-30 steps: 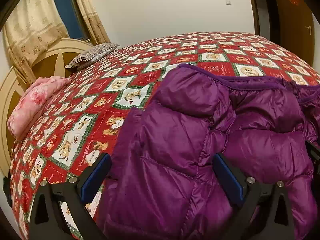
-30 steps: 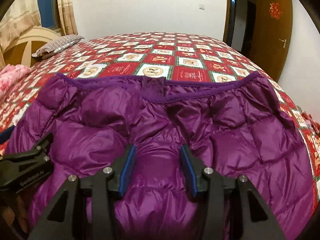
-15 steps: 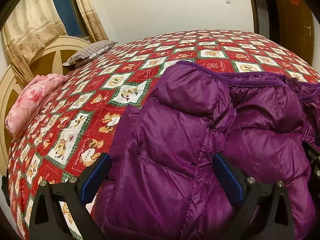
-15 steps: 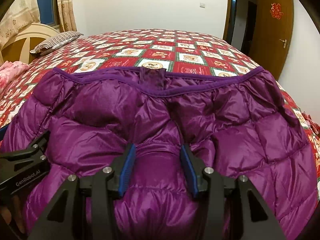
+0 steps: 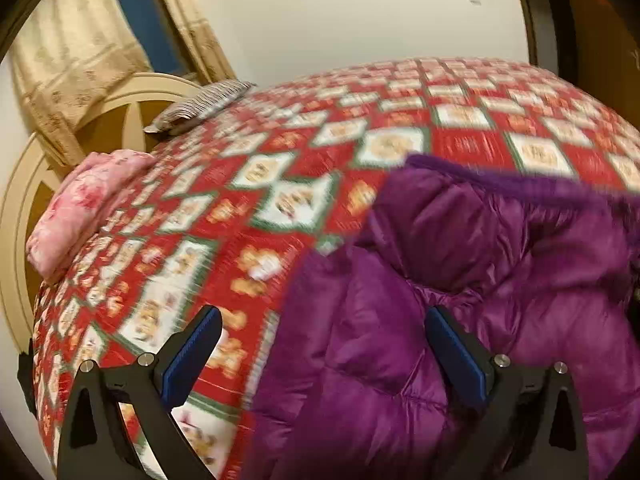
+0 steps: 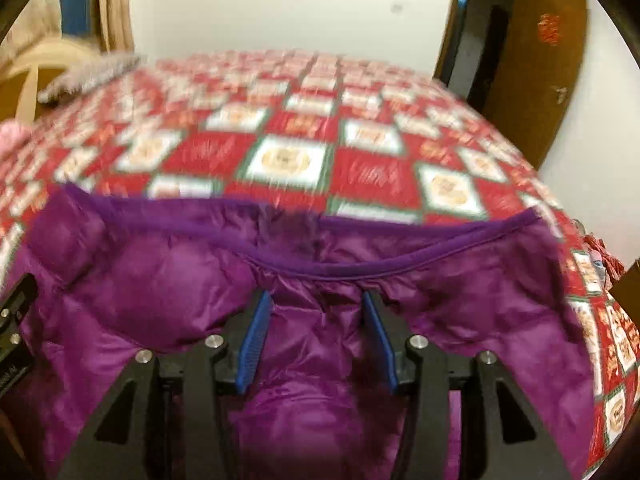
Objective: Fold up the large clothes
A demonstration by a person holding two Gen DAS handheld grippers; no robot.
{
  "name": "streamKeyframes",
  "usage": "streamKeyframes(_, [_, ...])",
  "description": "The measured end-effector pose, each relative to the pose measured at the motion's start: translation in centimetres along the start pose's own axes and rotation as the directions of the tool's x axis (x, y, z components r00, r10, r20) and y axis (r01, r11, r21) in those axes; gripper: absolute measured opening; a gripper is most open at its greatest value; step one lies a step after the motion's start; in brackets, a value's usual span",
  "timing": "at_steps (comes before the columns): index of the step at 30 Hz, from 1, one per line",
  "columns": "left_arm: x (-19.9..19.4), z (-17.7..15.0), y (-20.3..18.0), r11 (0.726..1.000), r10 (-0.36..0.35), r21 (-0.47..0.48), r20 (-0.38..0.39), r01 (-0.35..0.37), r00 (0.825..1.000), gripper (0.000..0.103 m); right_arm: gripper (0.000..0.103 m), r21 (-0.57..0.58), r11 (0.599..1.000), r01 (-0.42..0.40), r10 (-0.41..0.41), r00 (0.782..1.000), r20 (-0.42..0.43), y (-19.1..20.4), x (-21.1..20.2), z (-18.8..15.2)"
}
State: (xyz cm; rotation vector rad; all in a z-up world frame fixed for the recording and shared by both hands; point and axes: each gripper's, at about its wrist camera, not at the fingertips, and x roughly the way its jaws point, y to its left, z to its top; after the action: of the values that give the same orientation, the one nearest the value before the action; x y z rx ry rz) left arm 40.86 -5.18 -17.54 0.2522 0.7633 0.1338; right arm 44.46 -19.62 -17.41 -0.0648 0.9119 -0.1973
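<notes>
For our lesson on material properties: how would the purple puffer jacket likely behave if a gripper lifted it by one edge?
The jacket looks puffy and quilted, so it would probably sag and drape, not hold shape. Its shiny shell suggests it may slip between the right gripper pads. It is likely light for its bulk, given the air-filled padding.

Materials and finish
Jacket [image 6: 460,320]: glossy quilted cloth. Bedspread [image 5: 240,200]: matt printed cloth. Door [image 6: 536,68]: smooth wood.
</notes>
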Motion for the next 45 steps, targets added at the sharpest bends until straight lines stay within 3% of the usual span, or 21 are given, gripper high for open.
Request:
streamKeyframes(5, [0.2,0.0,-0.3,1.000,-0.004,0.006,-0.001,0.004,1.000,0.102,0.053,0.002,1.000,0.011,-0.011,1.000,0.018,0.0,0.3,-0.7])
streamKeyframes(8, [-1.0,-0.1,1.8,0.998,-0.030,-0.050,-0.040,0.028,0.999,0.102,0.052,-0.002,1.000,-0.021,0.021,1.000,-0.002,-0.3,-0.7,-0.7])
streamKeyframes(10, [-3.2,-1.1,3.9,0.994,-0.044,-0.098,-0.014,0.042,0.999,0.102,0.053,0.022,0.998,-0.051,0.051,0.999,0.018,-1.2,-3.1,-1.4])
streamKeyframes(13, [-4.9,-4.0,6.0,0.990,-0.049,-0.135,-0.021,0.046,0.999,0.102,0.070,0.014,0.999,-0.042,0.040,0.994,0.098,-1.7,-7.6,-4.2])
streamKeyframes(15, [-4.5,-5.6,6.4,0.985,-0.073,-0.160,-0.066,0.062,0.995,0.102,0.073,0.011,0.999,-0.042,0.040,0.992,0.116,-1.5,-9.1,-6.5])
streamKeyframes(20, [-4.5,-7.3,5.7,0.982,-0.094,-0.168,-0.077,0.080,0.993,0.102,0.073,-0.049,0.999,0.013,-0.007,0.993,0.116,0.5,-7.9,-10.0])
streamKeyframes(26, [-4.2,-8.0,6.1,0.967,-0.180,-0.200,-0.078,0.161,0.981,0.100,0.073,-0.052,0.999,0.002,0.003,0.996,0.084,0.4,-8.0,-9.7])
streamKeyframes(27, [-4.2,-8.1,6.2,0.960,-0.203,-0.212,-0.078,0.183,0.976,0.097,0.073,-0.043,0.999,-0.005,0.009,0.996,0.084,0.1,-8.8,-9.8])
streamKeyframes(29, [-4.4,-8.5,6.3,0.941,-0.270,-0.229,-0.055,0.251,0.961,0.071,0.073,-0.027,1.000,0.001,0.002,0.993,0.121,-0.5,-10.6,-10.2])
streamKeyframes(30, [-4.7,-8.6,6.1,0.928,-0.309,-0.230,-0.038,0.293,0.950,0.064,0.073,-0.025,0.999,0.020,-0.016,0.988,0.154,-0.7,-11.6,-10.7])
streamKeyframes(32, [-5.1,-8.7,5.4,0.924,-0.329,-0.216,-0.024,0.316,0.944,0.045,0.073,-0.036,0.998,0.055,-0.048,0.985,0.168,-0.8,-11.9,-11.4])
streamKeyframes(35, [-5.4,-8.6,5.2,0.901,-0.385,-0.223,-0.014,0.372,0.923,0.025,0.073,-0.060,0.997,0.040,-0.035,0.996,0.086,-0.5,-9.2,-12.3])
streamKeyframes(39, [-6.6,-8.5,5.5,0.909,-0.373,-0.194,0.009,0.368,0.928,0.014,0.072,-0.063,0.996,0.066,-0.059,0.992,0.108,0.0,-9.0,-12.6])
streamKeyframes(45, [-8.1,-9.0,7.1,0.896,-0.388,-0.218,0.038,0.386,0.921,0.011,0.068,-0.065,0.996,0.069,-0.061,0.992,0.106,0.4,-9.5,-13.3])
